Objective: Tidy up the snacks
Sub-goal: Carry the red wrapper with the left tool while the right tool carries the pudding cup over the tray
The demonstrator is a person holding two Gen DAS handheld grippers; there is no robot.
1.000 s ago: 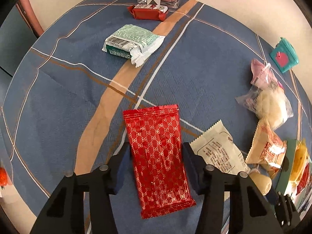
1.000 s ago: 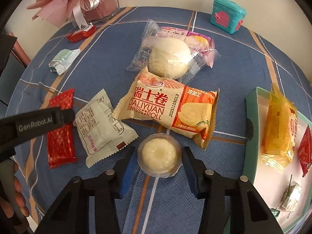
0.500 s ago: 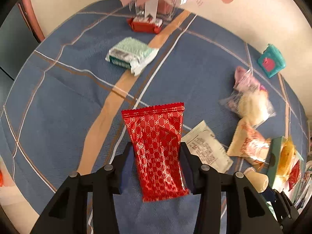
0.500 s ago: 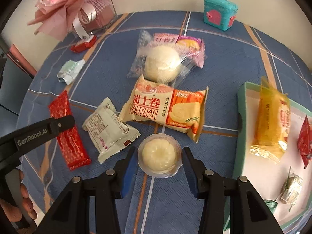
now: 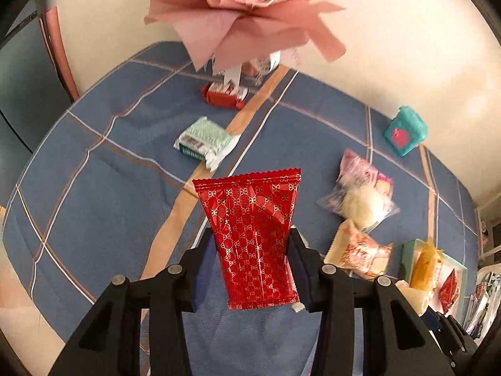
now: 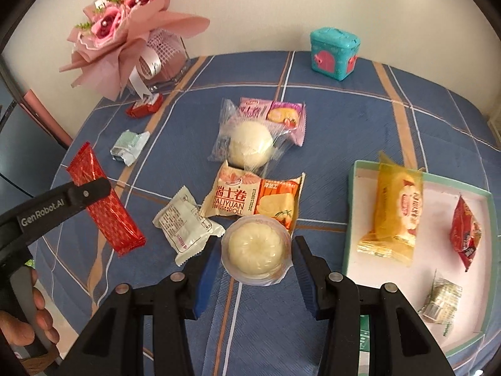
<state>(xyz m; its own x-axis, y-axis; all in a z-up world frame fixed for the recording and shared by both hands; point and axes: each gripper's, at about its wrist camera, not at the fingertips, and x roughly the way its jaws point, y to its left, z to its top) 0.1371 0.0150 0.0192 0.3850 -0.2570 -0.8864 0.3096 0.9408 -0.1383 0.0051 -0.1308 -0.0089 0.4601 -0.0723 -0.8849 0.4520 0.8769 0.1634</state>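
Note:
My left gripper [image 5: 250, 268] is shut on a red patterned snack packet [image 5: 253, 235], held up off the blue checked tablecloth [image 5: 94, 194]. From the right wrist view the same red packet [image 6: 103, 210] hangs in the left gripper [image 6: 90, 192] at the left. My right gripper [image 6: 255, 261] is shut on a clear pudding cup [image 6: 255, 249] with a pale filling, lifted above the cloth. A green-rimmed tray [image 6: 350, 206] at the right holds a yellow cake packet [image 6: 394, 213], a red packet [image 6: 465, 232] and a small foil sweet [image 6: 441, 297].
On the cloth lie a white sachet [image 6: 184, 222], a Swiss roll pack [image 6: 253, 197], a bagged round bun [image 6: 249, 147], a pink packet [image 6: 272, 112], a green-white packet [image 6: 128, 145] and a red box [image 6: 144, 108]. A pink bouquet [image 6: 125, 31] and teal box [image 6: 333, 53] stand behind.
Both grippers have risen from the table with their loads. The left closed onto the red packet and lifted it; the pudding cup left the cloth. More of the bouquet and tray shows.

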